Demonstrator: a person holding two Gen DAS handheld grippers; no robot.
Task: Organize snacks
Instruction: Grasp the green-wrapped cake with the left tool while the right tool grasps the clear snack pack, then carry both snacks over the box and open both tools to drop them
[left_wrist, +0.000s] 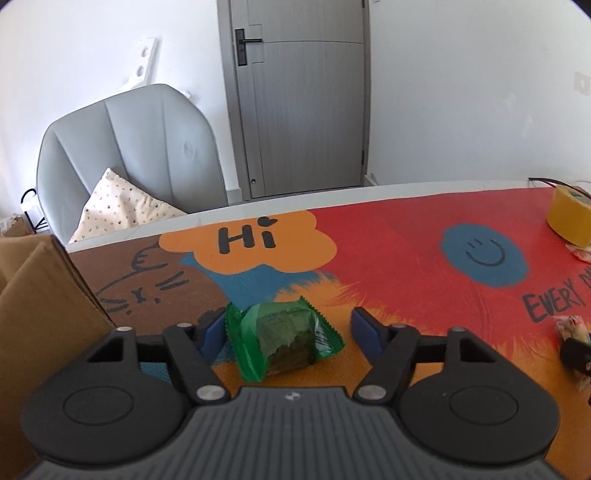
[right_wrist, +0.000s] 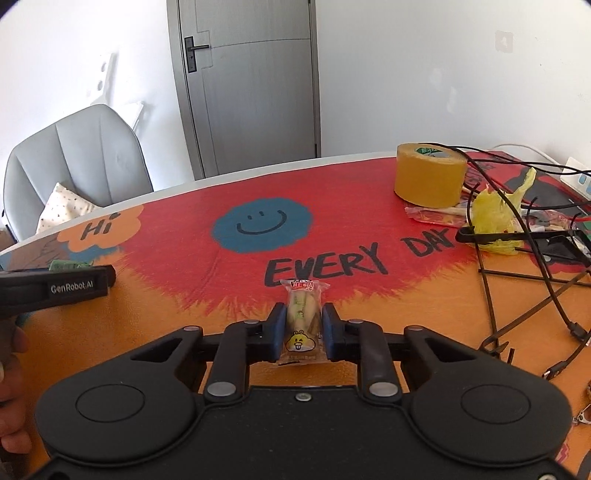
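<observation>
A green-wrapped snack (left_wrist: 286, 338) lies on the colourful table mat between the fingers of my left gripper (left_wrist: 288, 326). The jaws stand wide open; the left pad (left_wrist: 213, 328) is next to the wrapper, the right pad (left_wrist: 365, 326) is apart from it. My right gripper (right_wrist: 303, 323) is shut on a clear-wrapped yellow snack with a cartoon face (right_wrist: 301, 325), low over the mat. In the right wrist view the left gripper's body (right_wrist: 55, 286) shows at the left edge, with the green snack (right_wrist: 68, 265) peeking behind it.
A cardboard box (left_wrist: 33, 325) stands at the left. A yellow tape roll (right_wrist: 428, 175), a yellow plastic bag (right_wrist: 496, 214), wrapped snacks (right_wrist: 432, 216) and tangled black cables (right_wrist: 524, 258) crowd the right. A grey chair (left_wrist: 125, 155) stands beyond the table edge.
</observation>
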